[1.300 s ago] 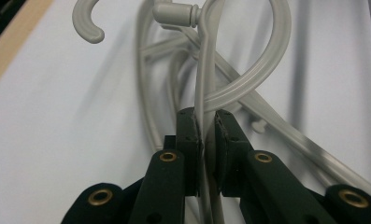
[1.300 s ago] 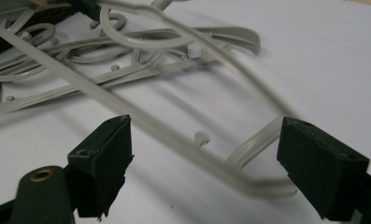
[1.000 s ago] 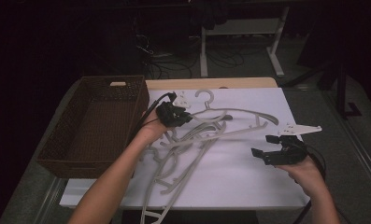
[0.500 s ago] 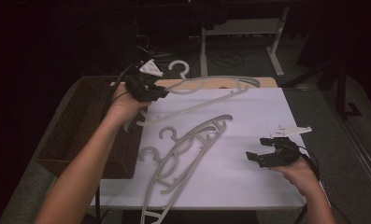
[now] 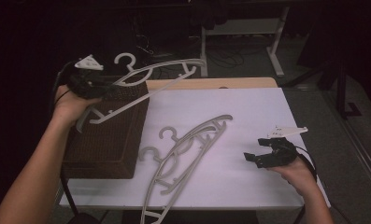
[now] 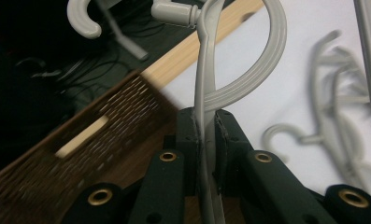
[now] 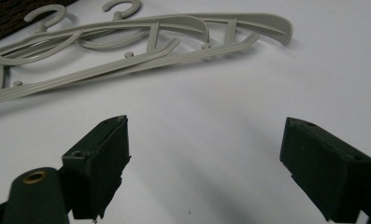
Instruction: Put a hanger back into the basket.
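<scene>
My left gripper point(image 5: 95, 87) is shut on a grey plastic hanger point(image 5: 151, 80), held in the air above the brown wicker basket point(image 5: 109, 140) at the table's left. In the left gripper view the hanger's thin arm point(image 6: 204, 93) is pinched between the black jaws. Two more grey hangers point(image 5: 185, 149) lie overlapped on the white table top point(image 5: 248, 112) near the middle. My right gripper point(image 5: 257, 155) rests low at the right side of the table, open, with nothing between its jaws. The right gripper view has the lying hangers point(image 7: 141, 35) ahead of the jaws.
The table's wooden back edge point(image 5: 211, 83) runs behind the white sheet. Beyond it stand a white desk frame point(image 5: 276, 42) and cables on the dark floor. Bare white surface lies between the hangers and my right gripper.
My left gripper has lifted one hanger off the pile and carried it left, over the basket. The right gripper has stayed nearly still.
</scene>
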Motion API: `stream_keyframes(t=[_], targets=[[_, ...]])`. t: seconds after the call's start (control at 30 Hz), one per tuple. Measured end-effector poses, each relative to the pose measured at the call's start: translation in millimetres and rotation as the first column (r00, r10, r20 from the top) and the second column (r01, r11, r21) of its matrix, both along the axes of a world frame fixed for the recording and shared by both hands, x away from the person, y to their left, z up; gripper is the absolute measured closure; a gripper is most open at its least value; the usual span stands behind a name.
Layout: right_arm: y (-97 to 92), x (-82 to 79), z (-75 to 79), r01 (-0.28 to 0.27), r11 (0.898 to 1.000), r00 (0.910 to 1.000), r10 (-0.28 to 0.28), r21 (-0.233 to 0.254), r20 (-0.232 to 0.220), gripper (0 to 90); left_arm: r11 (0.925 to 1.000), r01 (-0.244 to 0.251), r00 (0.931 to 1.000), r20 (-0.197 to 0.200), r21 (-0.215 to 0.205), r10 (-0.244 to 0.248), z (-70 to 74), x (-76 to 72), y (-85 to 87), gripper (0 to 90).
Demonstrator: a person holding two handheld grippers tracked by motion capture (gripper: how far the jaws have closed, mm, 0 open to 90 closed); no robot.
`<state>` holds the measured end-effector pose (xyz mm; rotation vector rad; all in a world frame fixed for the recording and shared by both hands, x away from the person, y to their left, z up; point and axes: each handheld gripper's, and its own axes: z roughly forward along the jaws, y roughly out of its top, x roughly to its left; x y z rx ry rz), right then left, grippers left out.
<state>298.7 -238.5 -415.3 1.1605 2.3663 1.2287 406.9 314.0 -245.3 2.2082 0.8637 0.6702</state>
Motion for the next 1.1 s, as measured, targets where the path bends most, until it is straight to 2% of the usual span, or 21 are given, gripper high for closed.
stream_keyframes(t=[0.13,0.33,0.47,0.57,0.63,0.77,0.87,1.1], targets=[[0.2,0.0,-0.3,0.003,1.0,1.0,-0.003,-0.003,-0.001,15.0,0.9981,-0.061,0.9981,0.004,0.004,0.061,-5.1,-4.5,29.6,81.7],[0.9,0.8,-0.7,0.005,1.0,1.0,-0.005,-0.006,-0.002,15.0,0.989,-0.147,0.9891,0.004,0.014,0.147,-18.5,-10.8,72.0,81.7],[1.1,1.3,-1.0,0.007,1.0,1.0,-0.007,-0.009,-0.002,15.0,0.9789,-0.196,0.9804,-0.006,0.056,0.197,-29.6,-11.3,94.2,81.7],[1.3,1.5,-1.1,0.009,1.0,1.0,-0.009,-0.012,-0.003,15.0,0.9664,-0.24,0.9705,-0.006,0.093,0.241,-36.7,-11.5,109.1,81.6],[1.2,1.5,-1.1,0.01,1.0,0.9999,-0.011,-0.012,-0.005,15.0,0.9601,-0.26,0.9651,-0.003,0.102,0.262,-39.8,-11.9,117.4,81.7],[1.0,1.7,-1.1,0.011,1.0,0.9999,-0.011,-0.011,-0.003,15.0,0.9491,-0.294,0.9553,0.003,0.113,0.296,-42.7,-13.6,128.7,81.6],[1.2,1.6,-1.1,0.011,1.0,0.9999,-0.011,-0.012,-0.004,15.0,0.9426,-0.306,0.9514,0.006,0.134,0.308,-44.7,-14.3,131.9,81.7],[1.6,1.7,-1.1,0.01,1.0,0.9999,-0.01,-0.012,-0.003,15.0,0.9361,-0.287,0.955,-0.017,0.204,0.296,-60.8,-10.6,124.6,81.6]])
